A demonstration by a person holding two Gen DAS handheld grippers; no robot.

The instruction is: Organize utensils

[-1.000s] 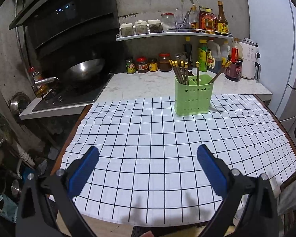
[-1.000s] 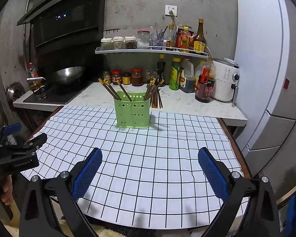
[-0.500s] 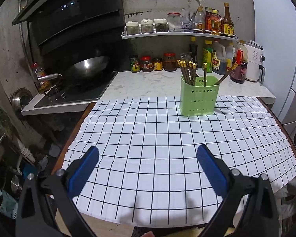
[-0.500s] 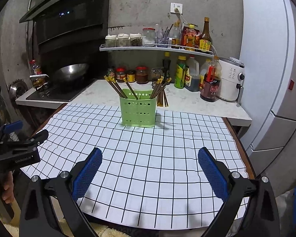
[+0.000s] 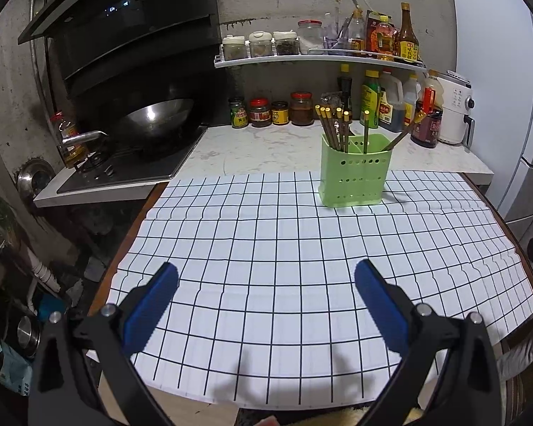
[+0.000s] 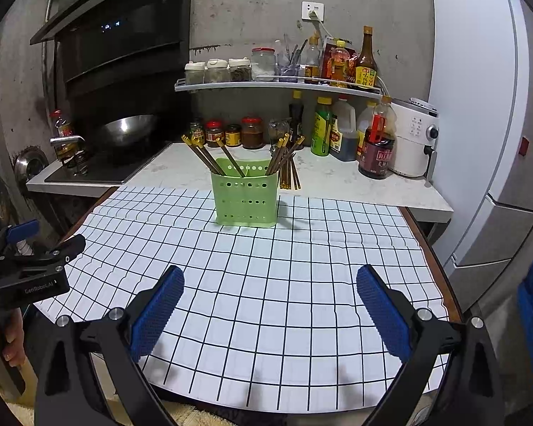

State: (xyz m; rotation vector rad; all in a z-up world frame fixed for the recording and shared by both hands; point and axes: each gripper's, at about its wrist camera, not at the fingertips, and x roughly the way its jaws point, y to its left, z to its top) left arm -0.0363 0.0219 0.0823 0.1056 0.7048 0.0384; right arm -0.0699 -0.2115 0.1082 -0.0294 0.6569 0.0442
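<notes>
A green perforated utensil holder (image 5: pixel 353 172) stands at the far side of the white grid mat (image 5: pixel 302 266); it also shows in the right wrist view (image 6: pixel 245 197). Several brown chopsticks with gold tips (image 5: pixel 332 126) stand in it, leaning left and right (image 6: pixel 204 156). More chopsticks (image 6: pixel 289 177) lie on the counter just behind the holder. My left gripper (image 5: pixel 266 284) is open and empty above the near part of the mat. My right gripper (image 6: pixel 270 289) is open and empty, also near the front. The left gripper's body shows at the right view's left edge (image 6: pixel 25 262).
A marble counter (image 5: pixel 266 149) behind the table carries jars, sauce bottles (image 6: pixel 375 145) and a white appliance (image 6: pixel 414 142). A shelf of jars (image 5: pixel 302 58) hangs above. A wok on a stove (image 5: pixel 152 120) is at left. A white fridge (image 6: pixel 486 124) stands at right.
Both grippers have shifted slightly, so the holder sits a little farther right in each view. Both stay open and empty. Nothing on the table moved.
</notes>
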